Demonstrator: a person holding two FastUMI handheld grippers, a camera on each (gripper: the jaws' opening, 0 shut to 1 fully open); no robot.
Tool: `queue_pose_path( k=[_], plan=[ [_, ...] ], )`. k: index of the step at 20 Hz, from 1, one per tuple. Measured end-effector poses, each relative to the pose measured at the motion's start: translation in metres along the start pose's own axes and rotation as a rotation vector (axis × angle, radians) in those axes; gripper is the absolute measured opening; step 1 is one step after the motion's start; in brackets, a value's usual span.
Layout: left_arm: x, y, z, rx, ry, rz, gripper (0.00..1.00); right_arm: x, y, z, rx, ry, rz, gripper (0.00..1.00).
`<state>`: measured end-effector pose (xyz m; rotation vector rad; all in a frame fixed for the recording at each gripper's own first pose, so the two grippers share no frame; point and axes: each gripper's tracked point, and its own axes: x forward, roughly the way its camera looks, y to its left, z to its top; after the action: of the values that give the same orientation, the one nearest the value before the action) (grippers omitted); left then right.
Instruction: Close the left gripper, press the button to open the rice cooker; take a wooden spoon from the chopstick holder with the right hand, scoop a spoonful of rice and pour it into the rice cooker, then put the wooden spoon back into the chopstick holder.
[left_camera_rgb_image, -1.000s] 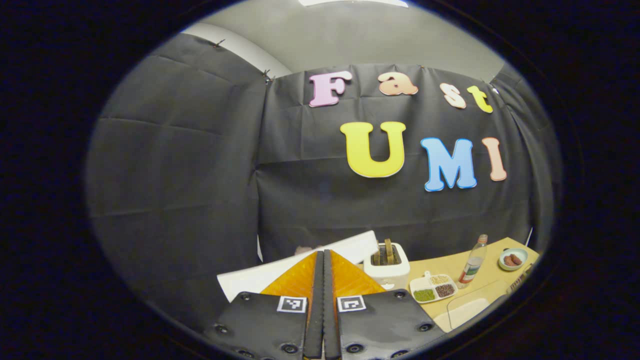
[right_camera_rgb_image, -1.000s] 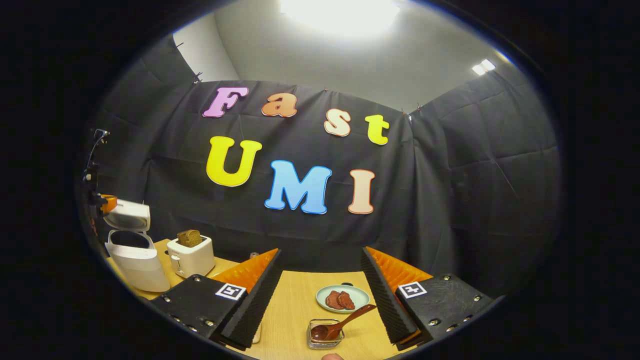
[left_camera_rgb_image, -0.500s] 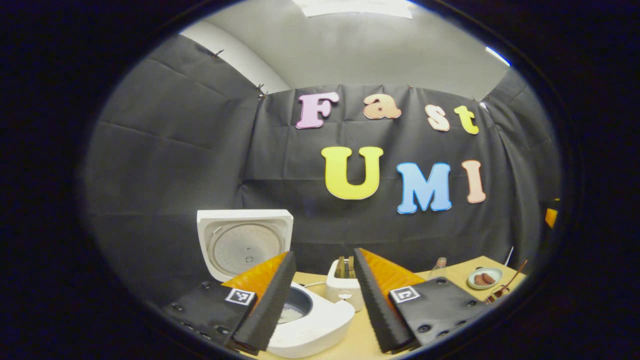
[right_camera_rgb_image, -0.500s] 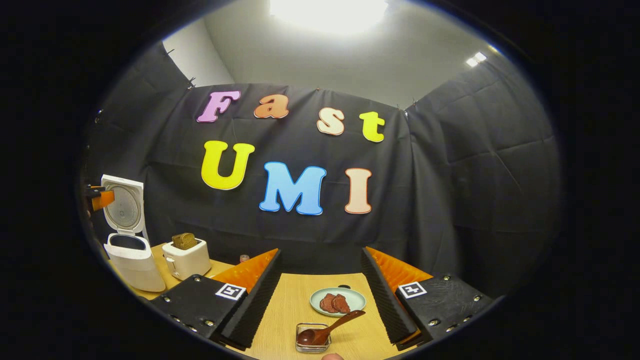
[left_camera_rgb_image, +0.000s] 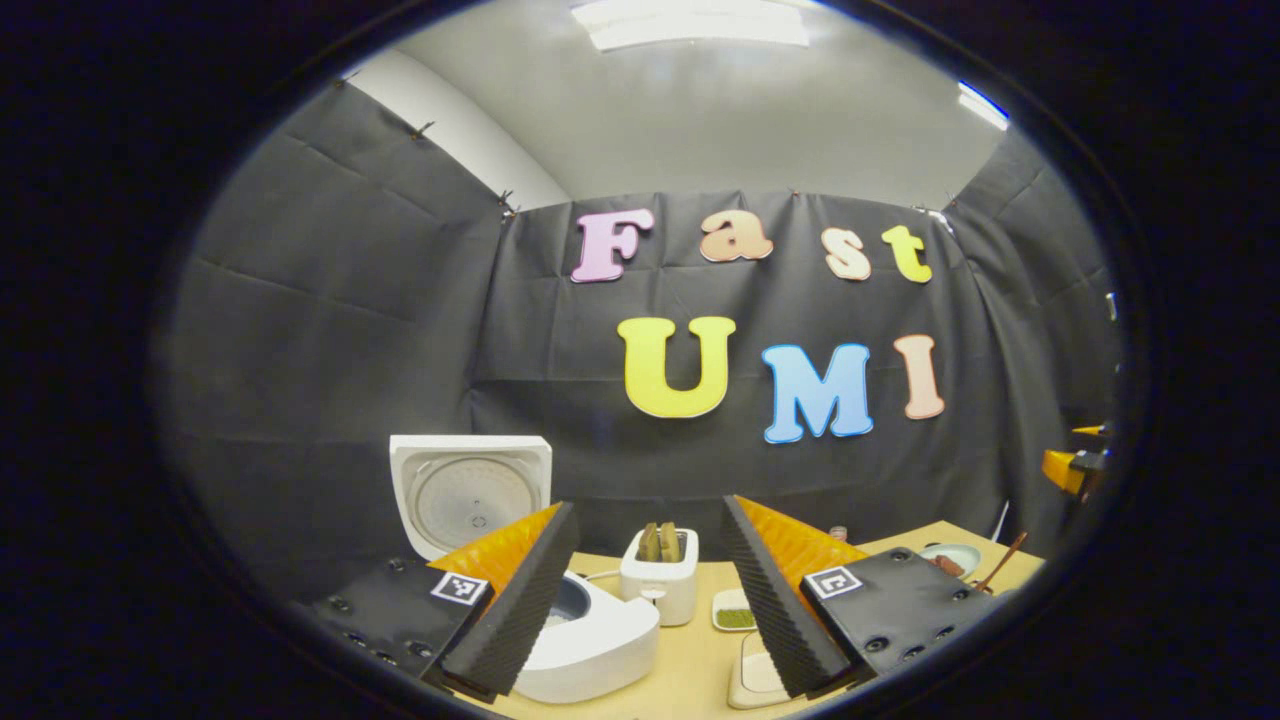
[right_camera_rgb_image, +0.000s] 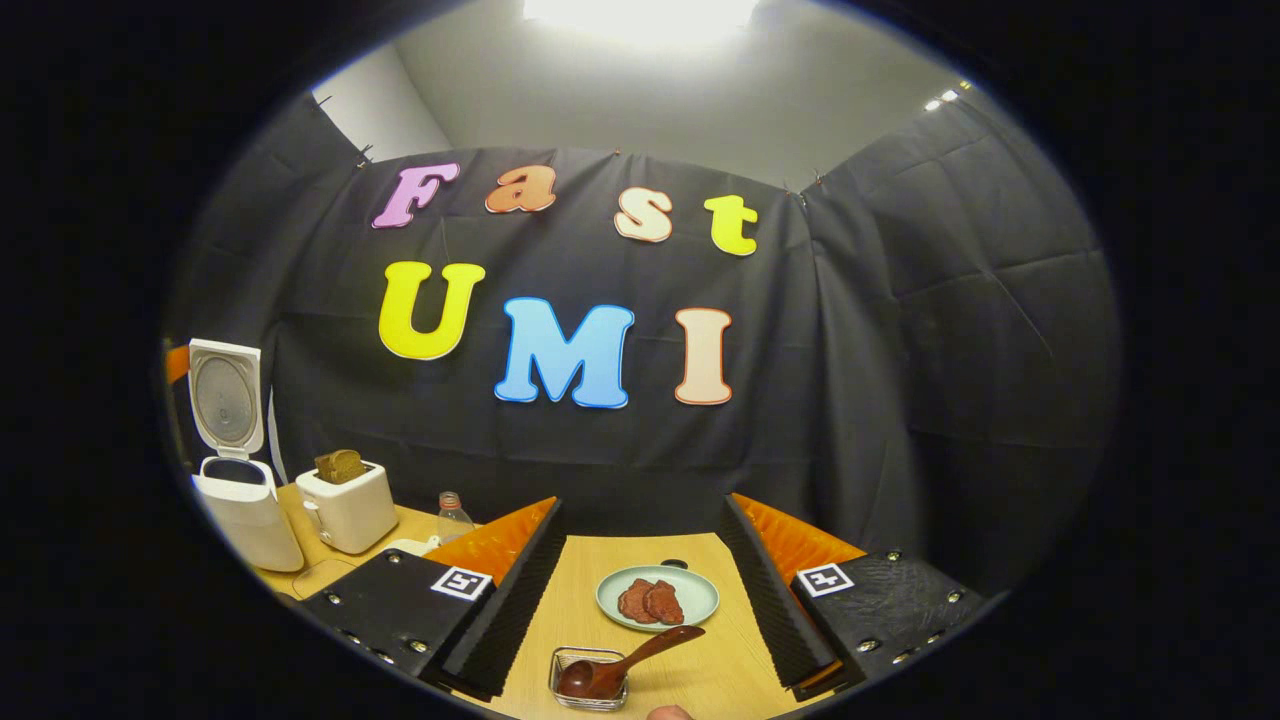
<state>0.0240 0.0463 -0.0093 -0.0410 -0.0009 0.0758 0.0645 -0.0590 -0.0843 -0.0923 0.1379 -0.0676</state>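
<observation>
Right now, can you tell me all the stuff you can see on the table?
rice cooker: one, white, lid up, far left
toaster: one, white, bread in it, beside the cooker
bottle: one, clear, right of the toaster
plate: one, pale green, brown food on it
wooden spoon: one, brown, in a small clear holder
table: one, light wood
left gripper: open
right gripper: open, spoon ahead of it

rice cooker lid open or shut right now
Open. The rice cooker has its lid swung up and standing behind the body, its inner face in view; the right gripper view shows the same.
</observation>
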Motion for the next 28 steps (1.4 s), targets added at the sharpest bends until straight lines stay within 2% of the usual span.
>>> queue_pose_path(
  k=[1, 3, 4, 6, 9, 10, 11, 12, 13, 14, 15, 21, 22, 23, 24, 26, 27, 28],
  plan=[
    [-0.003, -0.003, 0.002, 0.003, -0.003, -0.004, 0.95, 0.005, -0.003, -0.009, 0.004, 0.016, -0.001, 0.95],
    [-0.010, -0.010, 0.007, 0.012, -0.011, -0.004, 0.95, 0.016, -0.008, -0.024, 0.018, 0.045, -0.002, 0.95],
    [-0.014, -0.013, 0.011, 0.016, -0.015, -0.003, 0.99, 0.022, -0.011, -0.032, 0.022, 0.060, -0.005, 0.95],
    [-0.018, -0.019, 0.015, 0.017, -0.015, -0.006, 0.95, 0.031, -0.013, -0.053, 0.032, 0.103, 0.004, 0.95],
    [-0.028, -0.021, 0.018, 0.036, -0.014, 0.000, 0.95, 0.042, -0.016, -0.082, 0.036, 0.157, 0.008, 0.95],
    [-0.030, -0.021, 0.020, 0.048, -0.014, 0.004, 0.99, 0.045, -0.017, -0.091, 0.034, 0.173, 0.006, 0.95],
    [-0.033, -0.019, 0.021, 0.059, -0.013, 0.009, 0.95, 0.048, -0.017, -0.102, 0.038, 0.198, 0.008, 0.95],
    [-0.035, -0.018, 0.024, 0.068, -0.013, 0.014, 0.95, 0.050, -0.016, -0.112, 0.051, 0.222, 0.010, 0.95],
    [-0.036, -0.019, 0.026, 0.076, -0.015, 0.020, 0.99, 0.050, -0.016, -0.122, 0.068, 0.245, 0.012, 0.95],
    [-0.037, -0.017, 0.028, 0.079, -0.016, 0.026, 0.95, 0.051, -0.015, -0.130, 0.084, 0.268, 0.016, 0.95],
    [-0.038, -0.018, 0.027, 0.080, -0.014, 0.028, 0.99, 0.052, -0.016, -0.140, 0.093, 0.289, 0.015, 0.95],
    [-0.042, -0.016, 0.026, 0.099, -0.004, 0.045, 0.99, 0.051, -0.007, -0.186, 0.158, 0.410, 0.043, 0.95],
    [-0.043, -0.016, 0.026, 0.103, -0.002, 0.047, 0.95, 0.051, -0.003, -0.192, 0.182, 0.425, 0.051, 0.95],
    [-0.043, -0.015, 0.023, 0.106, 0.001, 0.052, 0.95, 0.048, 0.000, -0.197, 0.201, 0.440, 0.060, 0.95],
    [-0.044, -0.013, 0.023, 0.108, 0.003, 0.057, 0.99, 0.048, 0.004, -0.201, 0.217, 0.456, 0.069, 0.92],
    [-0.044, -0.010, 0.023, 0.102, 0.005, 0.065, 0.99, 0.045, 0.010, -0.212, 0.246, 0.497, 0.089, 0.79],
    [-0.044, -0.008, 0.022, 0.097, 0.006, 0.068, 0.94, 0.044, 0.011, -0.217, 0.255, 0.512, 0.092, 0.74],
    [-0.043, -0.007, 0.020, 0.093, 0.010, 0.070, 0.99, 0.045, 0.011, -0.218, 0.265, 0.518, 0.092, 0.60]
  ],
)
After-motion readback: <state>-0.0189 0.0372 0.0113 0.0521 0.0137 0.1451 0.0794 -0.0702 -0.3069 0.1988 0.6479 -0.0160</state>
